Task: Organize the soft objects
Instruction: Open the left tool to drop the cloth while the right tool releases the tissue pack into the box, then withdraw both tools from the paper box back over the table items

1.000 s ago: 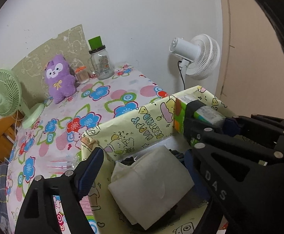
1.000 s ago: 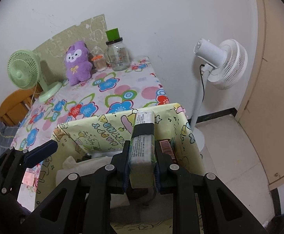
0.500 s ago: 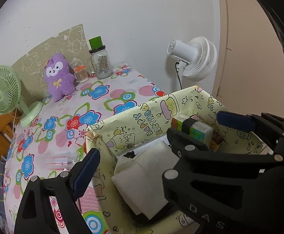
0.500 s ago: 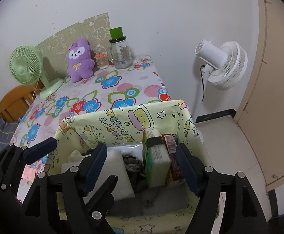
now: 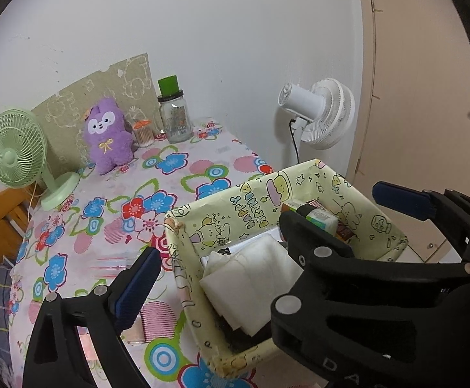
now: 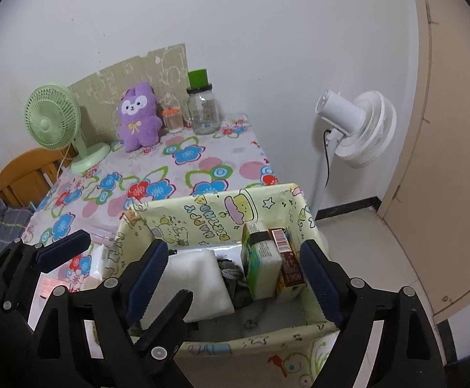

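A yellow cartoon-print box (image 6: 202, 213) (image 5: 235, 207) stands at the near edge of the flowered table. Inside it a green tissue pack (image 6: 261, 268) (image 5: 320, 218) with a black band stands upright beside a red carton (image 6: 288, 265). A white folded cloth (image 6: 199, 278) (image 5: 251, 278) lies to its left over dark items. My right gripper (image 6: 231, 268) (image 5: 335, 213) hovers over the box, jaws opening, the pack between them untouched. My left gripper (image 5: 235, 265) is opening with nothing held; its right finger is hidden. A purple plush (image 5: 107, 135) (image 6: 138, 116) sits at the table's back.
A green desk fan (image 5: 15, 152), a glass jar with a green lid (image 5: 173, 119) and a small orange-lidded tub (image 5: 144, 132) line the back wall. A white standing fan (image 6: 354, 129) is on the floor to the right, near a beige door. A wooden chair (image 6: 21, 174) stands left.
My right gripper has let go of the green tissue pack, which now stands in the box. Both grippers have drawn back and upward, and both sets of jaws have spread wider.
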